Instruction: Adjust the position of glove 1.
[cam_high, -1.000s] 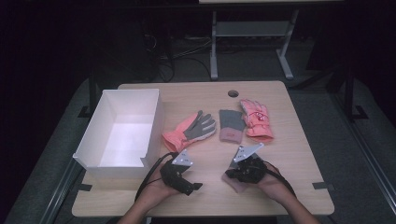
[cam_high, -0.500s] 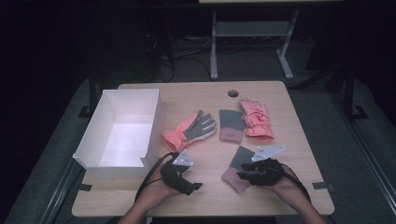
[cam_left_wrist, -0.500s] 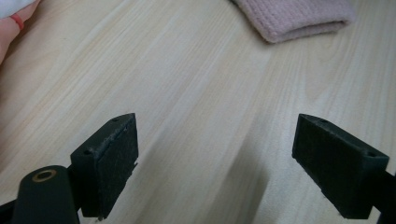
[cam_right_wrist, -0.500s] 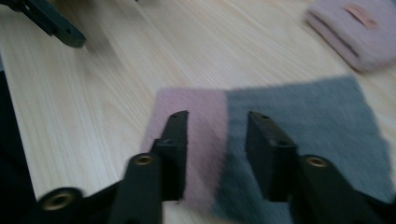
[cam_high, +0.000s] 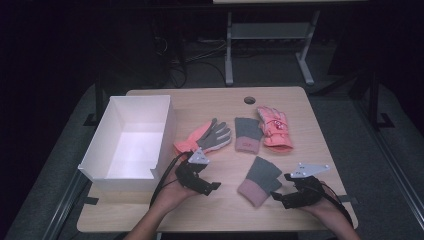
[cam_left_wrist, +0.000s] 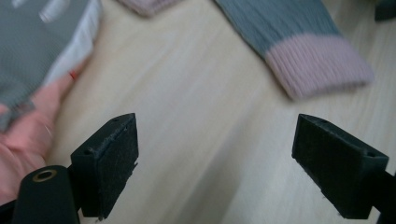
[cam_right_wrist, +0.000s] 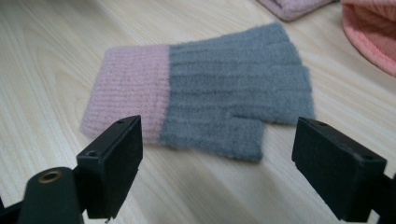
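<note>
Two hand-held grippers gape empty. Right hand-held gripper (cam_high: 278, 196) jaws just opening, grey-pink mitten (cam_high: 260, 180) released, now flat on worktop (cam_high: 300, 107) lower centre. Left hand-held gripper (cam_high: 216, 186) open nearby. Drop done; box (cam_high: 129, 172) likely next.

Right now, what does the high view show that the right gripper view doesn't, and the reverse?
High view: white box, left gripper, orange glove. Right gripper view: the mitten's knit ribs up close, lying beyond the right gripper, whose jaws have just been opening with nothing between them. Both: mitten, pink glove, table.
</note>
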